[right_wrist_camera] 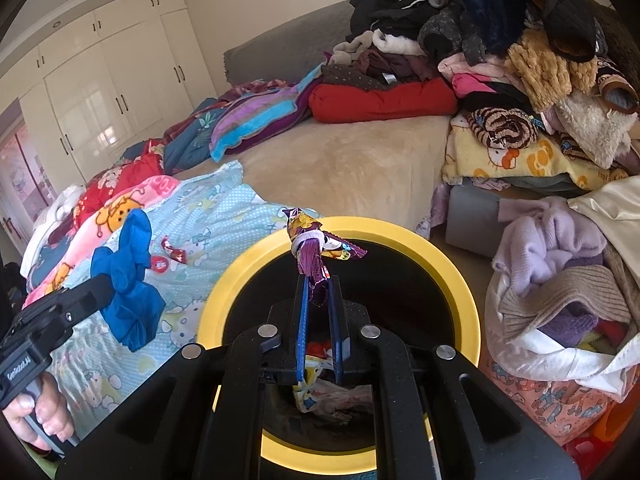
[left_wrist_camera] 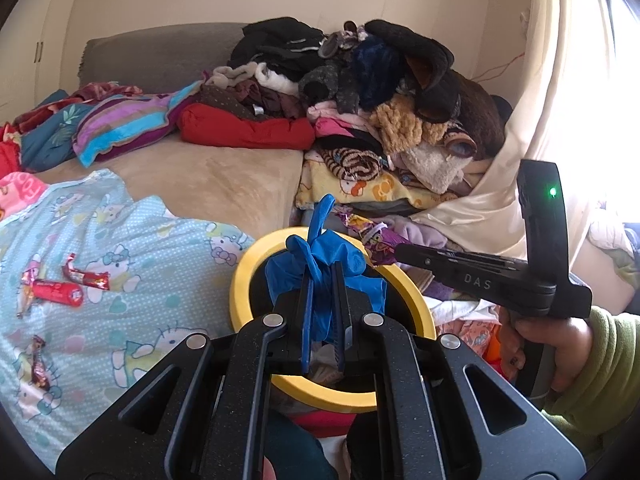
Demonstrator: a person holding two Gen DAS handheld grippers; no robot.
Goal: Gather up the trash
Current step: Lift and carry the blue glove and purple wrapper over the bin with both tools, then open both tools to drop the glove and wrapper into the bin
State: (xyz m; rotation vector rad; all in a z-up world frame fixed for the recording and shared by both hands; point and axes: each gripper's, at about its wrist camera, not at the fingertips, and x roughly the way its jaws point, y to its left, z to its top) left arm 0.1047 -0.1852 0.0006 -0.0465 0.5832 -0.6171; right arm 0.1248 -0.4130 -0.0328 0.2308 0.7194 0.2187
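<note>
My left gripper (left_wrist_camera: 323, 280) is shut on a crumpled blue glove (left_wrist_camera: 320, 260), held over the yellow-rimmed black bin (left_wrist_camera: 240, 280). My right gripper (right_wrist_camera: 319, 284) is shut on a purple snack wrapper (right_wrist_camera: 312, 248) above the same bin (right_wrist_camera: 452, 276). Wrappers lie at the bin's bottom (right_wrist_camera: 332, 396). In the left wrist view the right gripper (left_wrist_camera: 400, 250) reaches in from the right with the purple wrapper (left_wrist_camera: 366, 232). In the right wrist view the left gripper (right_wrist_camera: 106, 282) holds the blue glove (right_wrist_camera: 130, 280) at the left. Red wrappers (left_wrist_camera: 66, 286) lie on the light blue blanket (left_wrist_camera: 120, 248).
A tall pile of clothes (left_wrist_camera: 380, 92) fills the bed's far right, with a red cushion (left_wrist_camera: 244, 128) and striped cloth (left_wrist_camera: 128, 124) beside it. A bag of clothes (right_wrist_camera: 560, 300) stands right of the bin. White wardrobes (right_wrist_camera: 112, 92) line the far wall. A curtain (left_wrist_camera: 560, 100) hangs at the right.
</note>
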